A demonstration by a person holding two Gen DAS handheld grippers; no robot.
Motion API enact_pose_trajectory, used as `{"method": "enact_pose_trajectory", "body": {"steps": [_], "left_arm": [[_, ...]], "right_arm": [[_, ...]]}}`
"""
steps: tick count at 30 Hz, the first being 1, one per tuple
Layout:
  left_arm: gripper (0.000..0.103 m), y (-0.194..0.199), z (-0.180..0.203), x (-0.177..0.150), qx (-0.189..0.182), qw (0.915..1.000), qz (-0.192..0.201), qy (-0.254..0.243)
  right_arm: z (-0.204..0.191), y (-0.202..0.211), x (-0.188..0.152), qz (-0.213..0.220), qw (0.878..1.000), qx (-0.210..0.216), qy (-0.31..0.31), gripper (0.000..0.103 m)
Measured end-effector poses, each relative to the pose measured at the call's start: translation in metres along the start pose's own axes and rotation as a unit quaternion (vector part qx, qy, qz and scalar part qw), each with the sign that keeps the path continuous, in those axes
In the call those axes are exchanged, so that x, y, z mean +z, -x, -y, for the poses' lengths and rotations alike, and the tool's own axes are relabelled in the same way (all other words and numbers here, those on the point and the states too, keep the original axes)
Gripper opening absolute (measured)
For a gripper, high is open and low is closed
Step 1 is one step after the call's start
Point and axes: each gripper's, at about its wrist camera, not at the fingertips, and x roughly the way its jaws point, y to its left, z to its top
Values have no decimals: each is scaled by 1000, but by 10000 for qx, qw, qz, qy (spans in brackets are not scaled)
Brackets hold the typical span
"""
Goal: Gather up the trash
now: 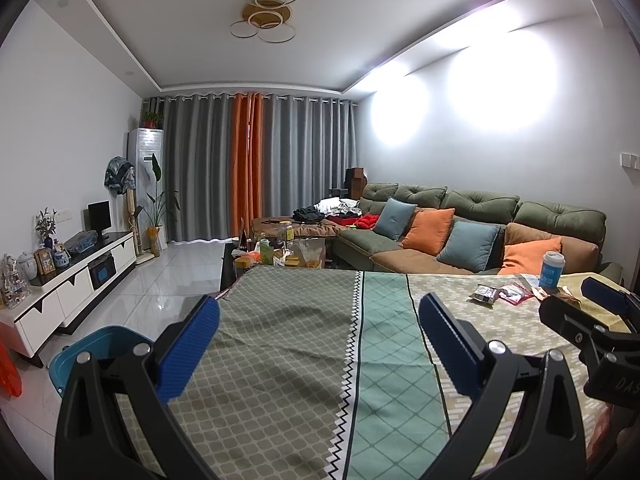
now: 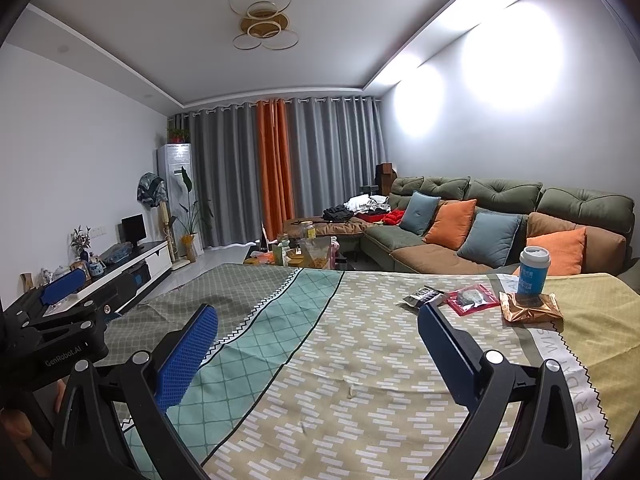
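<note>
Your left gripper gapes wide, empty, over the tablecloth | your right gripper likewise spread, empty | trash ahead right: black wrapper, red packet, gold packet under the blue cup | blue bin low left.

The patterned tablecloth is lying bare from the near edge out toward twelve o'clock, giving both open grippers a clear run. Toward two o'clock, litter is crowding the way: a dark wrapper, a red packet and a copper foil bag are sitting close together, with a blue cup standing upright just behind the foil bag.
</note>
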Motion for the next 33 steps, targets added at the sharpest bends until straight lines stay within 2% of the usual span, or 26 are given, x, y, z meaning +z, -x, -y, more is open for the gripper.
{"method": "enact_pose_trajectory", "body": {"steps": [9,13,17,21,23,25,28,30,33], "left_arm": [[100,1,-4,-2,-56,10000,-9,-67],[100,-12,-3,0,-179,9990,-404,-50],[100,-39,-8,2,-262,9940,-1059,25],[100,-84,-10,1,-140,9829,-1831,-163],[100,-110,-11,-2,-101,9752,-2196,-256],[100,-142,-14,-7,-233,9622,-2702,-268],[100,-181,-20,-20,-212,9433,-3309,-183],[100,-200,-25,-29,-43,9331,-3590,-207],[100,-211,-27,-33,-10,9295,-3668,-391]], "right_arm": [[2,-1,0,-14,10000,9,-11,100],[6,-7,0,-181,9998,40,-48,100],[20,-16,-2,-472,9987,-95,-158,100],[49,-37,-2,-1153,9920,-439,-281,100],[69,-54,-2,-1621,9841,-669,-284,100],[86,-66,-5,-2028,9753,-810,-315,100],[114,-78,-11,-2434,9629,-1120,-316,100],[130,-85,-15,-2644,9560,-1237,-280,100],[155,-93,-20,-2942,9453,-1376,-322,100]]}}
